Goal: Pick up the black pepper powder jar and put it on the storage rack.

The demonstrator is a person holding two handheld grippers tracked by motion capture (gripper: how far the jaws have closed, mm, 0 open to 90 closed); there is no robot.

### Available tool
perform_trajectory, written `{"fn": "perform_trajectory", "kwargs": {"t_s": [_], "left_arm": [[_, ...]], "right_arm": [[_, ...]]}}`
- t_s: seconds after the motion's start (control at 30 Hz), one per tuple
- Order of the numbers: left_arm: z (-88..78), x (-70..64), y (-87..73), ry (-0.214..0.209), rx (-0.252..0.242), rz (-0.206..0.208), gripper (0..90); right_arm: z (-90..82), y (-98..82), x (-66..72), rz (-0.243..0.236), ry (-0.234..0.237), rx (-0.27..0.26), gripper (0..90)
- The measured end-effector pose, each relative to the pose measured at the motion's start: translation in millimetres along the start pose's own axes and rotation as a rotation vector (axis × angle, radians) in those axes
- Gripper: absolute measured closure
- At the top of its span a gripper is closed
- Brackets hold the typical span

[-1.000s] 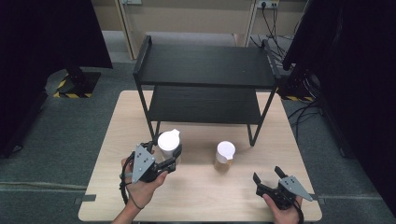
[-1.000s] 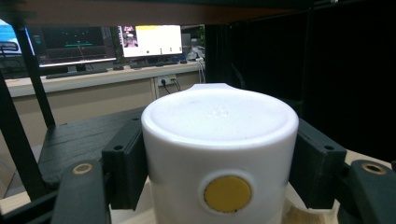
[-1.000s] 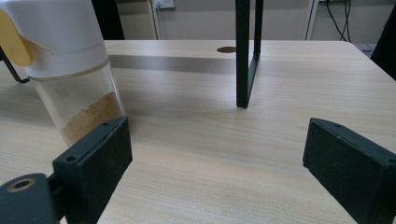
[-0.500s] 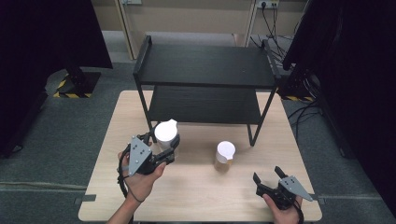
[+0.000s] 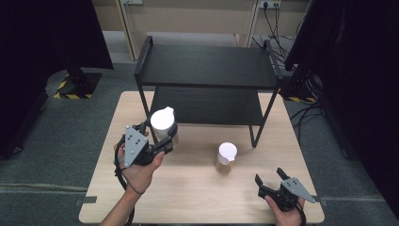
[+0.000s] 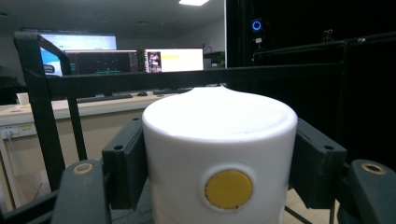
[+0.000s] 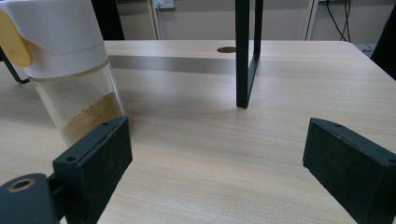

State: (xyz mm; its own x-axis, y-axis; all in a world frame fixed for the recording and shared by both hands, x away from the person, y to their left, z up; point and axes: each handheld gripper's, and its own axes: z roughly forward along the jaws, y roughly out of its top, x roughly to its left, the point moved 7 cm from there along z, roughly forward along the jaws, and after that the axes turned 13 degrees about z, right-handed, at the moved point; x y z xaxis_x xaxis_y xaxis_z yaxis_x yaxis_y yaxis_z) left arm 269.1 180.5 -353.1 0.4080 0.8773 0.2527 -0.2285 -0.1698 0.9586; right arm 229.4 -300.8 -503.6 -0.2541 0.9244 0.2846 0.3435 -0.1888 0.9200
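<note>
Now gripping a white-capped jar in the left gripper, raised above the bench, just before the black shelf. Right gripper open, resting low near the second jar.

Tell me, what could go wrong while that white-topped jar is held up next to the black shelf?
The left gripper grips the held jar by its smooth white lid, so it might slip. The black shelf frame stands right ahead, so the jar could bump a bar. The other jar stands close by on the table and could be knocked.
</note>
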Motion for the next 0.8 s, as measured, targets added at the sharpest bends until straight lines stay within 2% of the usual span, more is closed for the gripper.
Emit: {"fn": "perform_trajectory", "kwargs": {"t_s": [0.37,0.8], "left_arm": [[8.6,3.6,11.3,0.024,-0.019,0.006,30.9],[18.4,13.7,33.4,0.055,-0.052,0.012,30.9]], "right_arm": [[-0.1,-0.1,0.0,0.000,0.000,-0.001,8.4],[0.0,-0.1,0.0,0.000,0.000,-0.001,8.4]]}}
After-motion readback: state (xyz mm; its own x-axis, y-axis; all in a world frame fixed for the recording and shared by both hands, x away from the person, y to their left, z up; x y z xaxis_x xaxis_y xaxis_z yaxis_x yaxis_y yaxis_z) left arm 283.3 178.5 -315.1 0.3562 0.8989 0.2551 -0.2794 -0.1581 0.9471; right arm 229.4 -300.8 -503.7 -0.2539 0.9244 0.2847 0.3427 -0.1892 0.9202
